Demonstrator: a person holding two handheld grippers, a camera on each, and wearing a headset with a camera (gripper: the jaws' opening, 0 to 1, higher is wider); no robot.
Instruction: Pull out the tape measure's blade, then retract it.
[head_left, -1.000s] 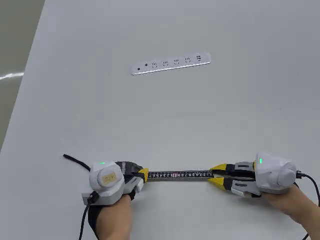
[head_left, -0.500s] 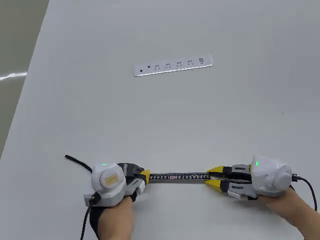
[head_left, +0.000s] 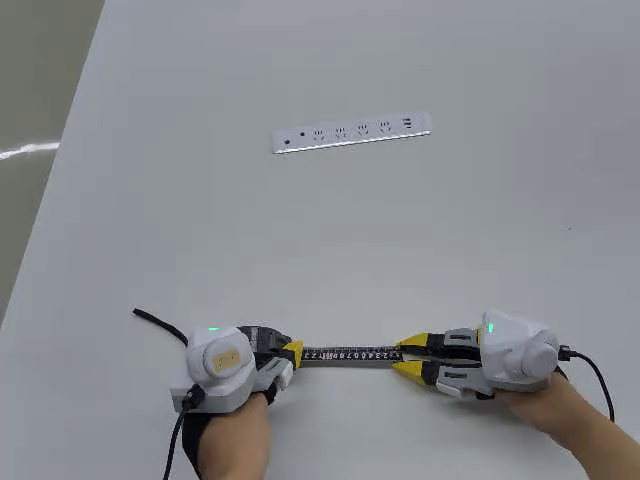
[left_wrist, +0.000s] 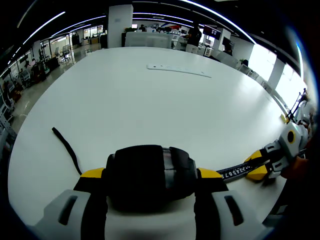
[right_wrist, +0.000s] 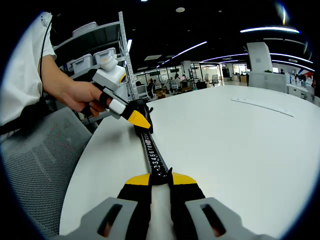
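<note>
Left gripper: I had the left gripper (head_left: 285, 357) with its fingers pinching the tape measure (left_wrist: 150, 172) by its black case, down at the near edge of the bench (head_left: 300, 230). This anchored the case against the pull.
Right gripper: the right gripper (head_left: 405, 356) had its fingers pressed together on the free end of the blade (head_left: 350, 354), facing the left gripper so the blade ran straight between them.
Blade: it was drawn out, numbered face up, level and taut, low over the bench.
Strap: the strap (left_wrist: 65, 147) trailed slack behind the case.
Power strip: the power strip (head_left: 352, 131) lay well apart, farther up the bench.
Change: the right gripper stood nearer the case than a second ago and less blade showed. I judged retraction was under way.
</note>
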